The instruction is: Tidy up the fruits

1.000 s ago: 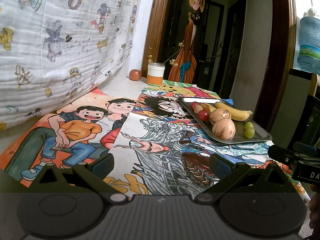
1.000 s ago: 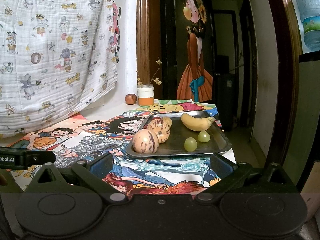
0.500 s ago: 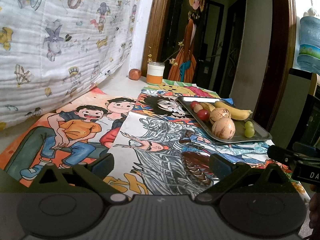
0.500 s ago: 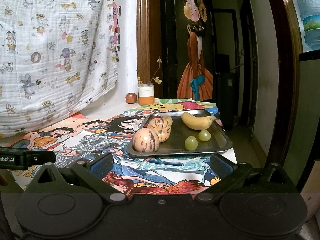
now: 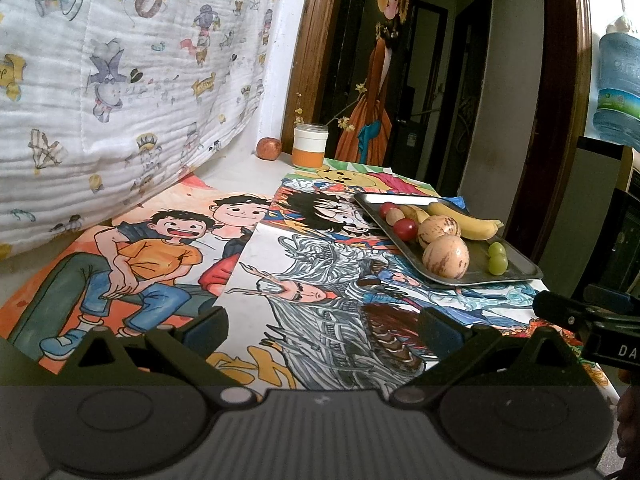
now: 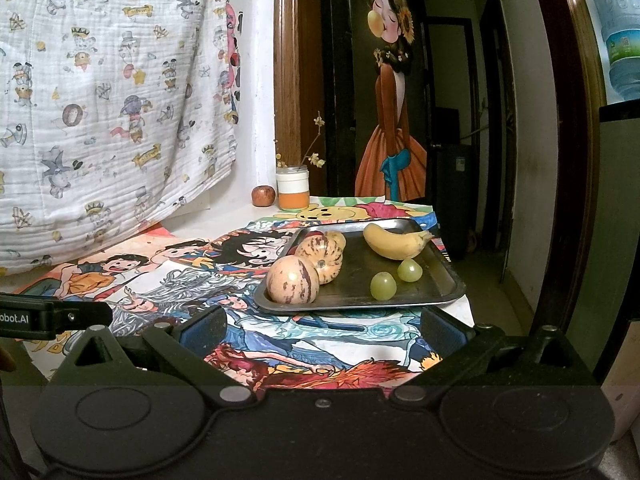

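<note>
A metal tray (image 6: 442, 294) (image 5: 516, 270) sits on the right side of the poster-covered table. On it lie two striped round melons (image 6: 292, 280) (image 5: 445, 257), a banana (image 6: 394, 242) (image 5: 466, 222), two green grapes (image 6: 383, 286) (image 5: 497, 264) and small red fruits (image 5: 405, 229), mostly hidden behind the melons in the right wrist view. My right gripper (image 6: 322, 328) hangs open just in front of the tray's near edge, holding nothing. My left gripper (image 5: 322, 326) is open over the posters, left of the tray, also holding nothing.
A red apple-like fruit (image 5: 269, 148) and a white-and-orange jar (image 5: 310, 151) stand at the table's far end by the wall. A patterned cloth (image 5: 120, 80) hangs on the left. The table edge drops off right of the tray; a water bottle (image 5: 618, 88) stands beyond.
The right gripper view has shifted slightly, with the tray sitting a little higher in frame. The left gripper has barely moved. Both stay open.
</note>
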